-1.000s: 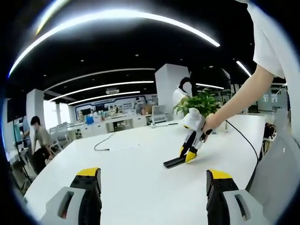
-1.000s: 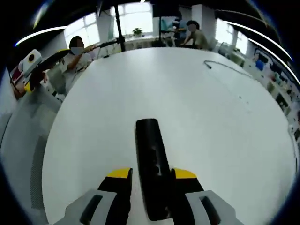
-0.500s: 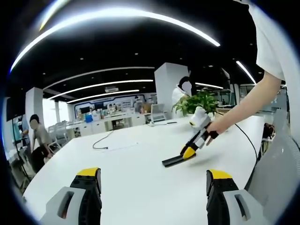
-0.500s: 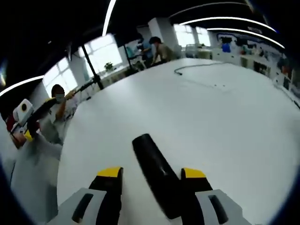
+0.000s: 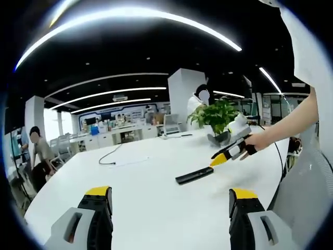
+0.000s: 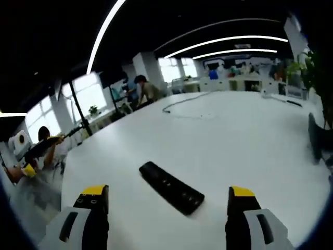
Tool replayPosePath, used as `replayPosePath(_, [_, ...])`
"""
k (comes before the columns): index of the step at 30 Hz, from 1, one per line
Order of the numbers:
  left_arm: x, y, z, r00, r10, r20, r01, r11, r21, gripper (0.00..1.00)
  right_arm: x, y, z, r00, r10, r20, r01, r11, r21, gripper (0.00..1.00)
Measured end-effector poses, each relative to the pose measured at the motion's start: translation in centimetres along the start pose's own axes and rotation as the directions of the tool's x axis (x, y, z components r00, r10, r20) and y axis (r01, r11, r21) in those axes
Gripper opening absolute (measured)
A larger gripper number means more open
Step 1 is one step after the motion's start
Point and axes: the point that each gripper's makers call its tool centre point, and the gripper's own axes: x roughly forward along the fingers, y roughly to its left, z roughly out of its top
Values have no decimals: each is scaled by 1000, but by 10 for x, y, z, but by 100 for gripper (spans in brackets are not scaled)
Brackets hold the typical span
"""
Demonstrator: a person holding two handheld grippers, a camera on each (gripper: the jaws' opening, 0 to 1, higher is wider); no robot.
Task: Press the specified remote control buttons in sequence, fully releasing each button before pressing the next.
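Two hand-held grippers, left (image 5: 169, 208) and right (image 6: 169, 208), hang wide open and empty above the counter (image 6: 244, 135); the remote control (image 6: 170, 187) lies flat ahead of the right one's jaws, free for pressing.

We saw a matt black plastic remote control (image 6: 170, 187) lying on the smooth, faintly glossy white desk (image 6: 244, 146).

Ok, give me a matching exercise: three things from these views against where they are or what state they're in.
Things:
1. remote control
2. potted plant
3. right tongs
4. black cable

Descriptions:
A. open, holding nothing
B. lies flat on the white table, near the tongs
C. stands at the table's far edge
D. trails across the table's far side

Pairs: 1-B, 2-C, 3-A, 4-D
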Motion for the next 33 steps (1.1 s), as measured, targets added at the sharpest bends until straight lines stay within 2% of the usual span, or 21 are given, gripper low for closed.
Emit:
replayPosePath(6, [0, 0, 1, 1000, 2, 6, -2, 1000, -3, 96, -21, 13, 16, 995, -35, 98, 35, 999, 2, 99])
replayPosePath(12, [-1, 1, 2, 1000, 8, 13, -8, 1000, -5, 96, -41, 38, 24, 989, -40, 140, 42, 999, -16, 99])
replayPosePath(19, [-1, 1, 3, 1000, 4, 16, -4, 1000, -4, 96, -63, 64, 20, 987, -57, 148, 66, 996, -54, 99])
replayPosePath(23, [-1, 0, 3, 1000, 1, 13, -1, 1000, -7, 96, -78, 76, 17, 981, -87, 172, 95, 995, -43, 99])
replayPosePath(24, [0, 0, 3, 1000, -1, 12, 1, 1000, -7, 96, -81, 78, 16, 980, -96, 175, 105, 994, -42, 99])
replayPosePath(26, [0, -1, 2, 1000, -4, 10, 4, 1000, -6, 96, -89, 68, 13, 978, -113, 176, 122, 992, -39, 99])
replayPosePath(33, [0, -6, 1, 1000, -28, 1, 28, 1000, -8, 96, -104, 74, 2, 971, -138, 194, 138, 990, 11, 99])
